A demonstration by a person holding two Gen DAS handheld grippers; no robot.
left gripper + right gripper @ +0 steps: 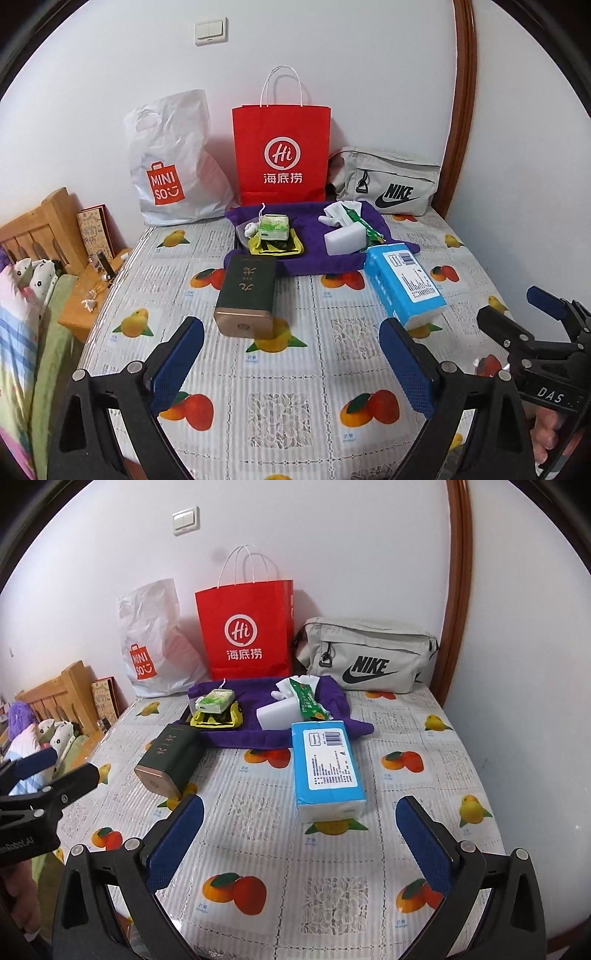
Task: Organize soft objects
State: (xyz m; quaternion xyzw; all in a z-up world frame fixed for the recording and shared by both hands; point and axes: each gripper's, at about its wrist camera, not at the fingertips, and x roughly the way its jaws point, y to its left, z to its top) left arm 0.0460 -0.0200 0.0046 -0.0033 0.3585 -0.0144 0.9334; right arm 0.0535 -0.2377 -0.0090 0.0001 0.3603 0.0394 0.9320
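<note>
A home bedroom: wooden headboard [40, 229], bedding [22, 295] (floral) beside table [295, 369].

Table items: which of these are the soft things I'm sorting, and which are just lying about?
Job:
blue tissue pack
purple cloth
white sponge block
small green tissue pack

Lying about:
green tin
red paper bag
white plastic bag
grey waist bag

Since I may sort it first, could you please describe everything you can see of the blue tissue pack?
The blue tissue pack is a soft rectangular block in glossy blue plastic film, white tissue showing at its near end. A white printed label with a barcode covers its upper face. It lies flat on the fruit-print tablecloth, its far end at or over the purple cloth; whether they touch is unclear. No gripper touches it.
</note>
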